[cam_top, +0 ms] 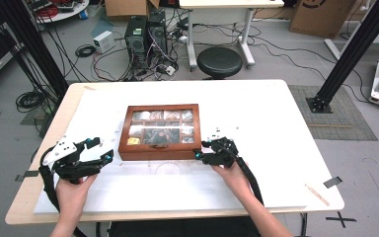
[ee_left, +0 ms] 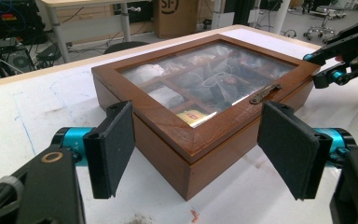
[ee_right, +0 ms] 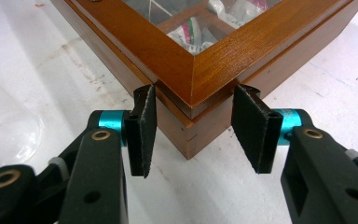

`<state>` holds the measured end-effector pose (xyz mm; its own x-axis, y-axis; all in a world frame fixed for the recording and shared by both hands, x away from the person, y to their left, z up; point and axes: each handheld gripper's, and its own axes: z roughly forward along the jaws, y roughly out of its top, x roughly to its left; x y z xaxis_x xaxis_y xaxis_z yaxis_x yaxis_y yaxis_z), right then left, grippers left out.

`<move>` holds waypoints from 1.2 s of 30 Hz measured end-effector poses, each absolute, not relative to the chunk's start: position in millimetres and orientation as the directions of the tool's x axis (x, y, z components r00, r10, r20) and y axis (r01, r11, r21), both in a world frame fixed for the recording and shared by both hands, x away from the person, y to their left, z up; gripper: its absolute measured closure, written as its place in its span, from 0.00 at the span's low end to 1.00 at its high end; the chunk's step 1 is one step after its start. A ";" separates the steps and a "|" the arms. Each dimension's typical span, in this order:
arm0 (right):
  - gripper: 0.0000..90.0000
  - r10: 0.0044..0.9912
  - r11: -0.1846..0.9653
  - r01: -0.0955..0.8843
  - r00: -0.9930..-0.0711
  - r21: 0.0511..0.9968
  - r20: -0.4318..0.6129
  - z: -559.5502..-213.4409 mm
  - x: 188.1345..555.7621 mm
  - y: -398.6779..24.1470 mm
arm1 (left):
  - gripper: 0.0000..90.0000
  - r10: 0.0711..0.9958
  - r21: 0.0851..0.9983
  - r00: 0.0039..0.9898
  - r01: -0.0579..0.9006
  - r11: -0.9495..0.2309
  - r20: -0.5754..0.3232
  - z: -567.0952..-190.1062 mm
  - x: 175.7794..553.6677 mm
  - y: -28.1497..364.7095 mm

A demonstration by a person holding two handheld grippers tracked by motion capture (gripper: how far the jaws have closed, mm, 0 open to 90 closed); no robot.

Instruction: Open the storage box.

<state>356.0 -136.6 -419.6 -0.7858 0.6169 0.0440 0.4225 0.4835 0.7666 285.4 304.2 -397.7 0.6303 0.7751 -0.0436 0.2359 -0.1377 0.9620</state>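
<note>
A brown wooden box (cam_top: 159,132) with a glass lid and several compartments lies shut in the middle of the white table (cam_top: 266,113). My right gripper (cam_top: 201,149) is at the box's front right corner. In the right gripper view its jaws straddle that corner (ee_right: 193,100) at the seam under the lid, and both pads (ee_right: 144,126) touch the wood. My left gripper (cam_top: 103,149) sits just off the front left corner. It is open in the left gripper view (ee_left: 198,149), with the box corner (ee_left: 186,154) ahead of the wide pads.
A brass latch (ee_left: 265,93) is on the lid's front edge. A clear plastic cup (cam_top: 168,168) lies on the table in front of the box, between the two hands. Beyond the far table edge stand a black stool (cam_top: 220,61) and computer towers (cam_top: 145,37).
</note>
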 end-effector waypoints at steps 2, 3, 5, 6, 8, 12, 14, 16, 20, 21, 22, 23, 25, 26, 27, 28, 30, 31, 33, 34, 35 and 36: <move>0.60 0.619 0.491 0.414 -0.785 0.767 0.027 -419.1 355.1 -136.4 | 0.31 0.774 0.962 0.632 0.235 -0.139 -0.043 -397.7 285.4 304.1; 0.60 0.619 0.491 0.414 -0.785 0.767 0.027 -419.1 355.1 -136.4 | 0.31 0.774 0.962 0.632 0.235 -0.139 -0.043 -397.7 285.4 304.1; 0.62 0.618 0.489 0.394 -0.786 0.778 0.010 -416.9 353.4 -136.8 | 0.31 0.773 0.962 0.633 0.235 -0.140 -0.042 -397.7 285.4 304.0; 0.62 0.621 0.475 0.391 -0.783 0.788 0.014 -414.8 353.2 -138.0 | 0.31 0.773 0.962 0.633 0.235 -0.140 -0.042 -397.7 285.5 303.9; 0.62 0.625 0.473 0.389 -0.780 0.791 0.010 -413.8 353.4 -138.0 | 0.31 0.772 0.962 0.634 0.235 -0.141 -0.041 -397.7 285.5 303.7; 0.62 0.632 0.454 0.396 -0.775 0.799 0.025 -413.1 353.3 -138.7 | 0.31 0.773 0.962 0.634 0.233 -0.140 -0.041 -397.7 285.2 303.7; 0.62 0.639 0.438 0.405 -0.768 0.803 0.038 -411.6 353.1 -138.8 | 0.31 0.773 0.962 0.633 0.234 -0.139 -0.042 -397.7 285.2 303.7; 0.62 0.647 0.422 0.413 -0.761 0.807 0.051 -409.1 353.0 -138.9 | 0.31 0.772 0.962 0.634 0.234 -0.139 -0.042 -397.7 285.2 303.7; 0.59 0.663 0.410 0.414 -0.747 0.813 0.047 -407.0 351.9 -139.4 | 0.31 0.772 0.962 0.634 0.236 -0.138 -0.044 -397.7 285.1 303.9; 0.59 0.666 0.408 0.413 -0.744 0.814 0.043 -406.5 351.7 -139.4 | 0.31 0.773 0.962 0.633 0.234 -0.138 -0.043 -397.8 285.1 303.9; 0.59 0.669 0.405 0.416 -0.742 0.814 0.046 -405.9 351.2 -139.3 | 0.31 0.773 0.962 0.633 0.235 -0.138 -0.043 -397.8 285.2 303.9; 0.58 0.673 0.404 0.414 -0.738 0.816 0.041 -405.4 350.9 -139.1 | 0.31 0.773 0.962 0.633 0.235 -0.139 -0.043 -397.8 285.2 303.9; 0.57 0.677 0.405 0.409 -0.735 0.818 0.032 -404.1 350.3 -138.4 | 0.31 0.773 0.962 0.634 0.234 -0.140 -0.042 -397.7 285.1 303.7; 0.57 0.678 0.407 0.403 -0.735 0.819 0.025 -403.5 350.3 -138.4 | 0.31 0.772 0.962 0.634 0.234 -0.141 -0.041 -397.7 285.2 303.7; 0.57 0.678 0.409 0.398 -0.734 0.821 0.018 -401.9 350.1 -138.4 | 0.31 0.772 0.962 0.634 0.234 -0.141 -0.041 -397.7 285.3 303.6; 0.57 0.678 0.409 0.398 -0.734 0.821 0.018 -401.9 350.1 -138.4 | 0.31 0.773 0.962 0.633 0.234 -0.140 -0.041 -397.8 285.3 303.5; 0.57 0.677 0.409 0.389 -0.736 0.825 0.011 -400.4 350.0 -138.1 | 0.31 0.772 0.962 0.634 0.234 -0.141 -0.041 -398.0 285.6 303.6; 0.57 0.677 0.411 0.388 -0.736 0.825 0.009 -399.3 349.9 -137.9 | 0.31 0.772 0.961 0.634 0.235 -0.143 -0.041 -398.0 285.7 303.7; 0.57 0.677 0.409 0.380 -0.736 0.830 0.004 -397.1 350.1 -137.9 | 0.31 0.773 0.962 0.633 0.236 -0.141 -0.042 -398.1 285.8 303.5; 0.57 0.676 0.407 0.377 -0.737 0.832 0.003 -395.9 350.4 -138.1 | 0.31 0.772 0.961 0.634 0.237 -0.141 -0.043 -398.2 285.8 303.3; 0.58 0.675 0.405 0.375 -0.738 0.834 0.003 -394.6 350.8 -138.3 | 0.31 0.773 0.961 0.633 0.237 -0.139 -0.044 -398.2 285.8 303.1; 0.58 0.674 0.402 0.373 -0.739 0.836 0.005 -393.0 351.3 -138.6 | 0.31 0.773 0.961 0.633 0.238 -0.140 -0.044 -398.3 285.8 303.0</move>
<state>351.3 -138.6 -393.0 -0.7391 0.6736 0.0054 0.3727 0.4023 0.8362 285.8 303.0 -398.3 0.6334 0.7726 -0.0440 0.2376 -0.1401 0.9612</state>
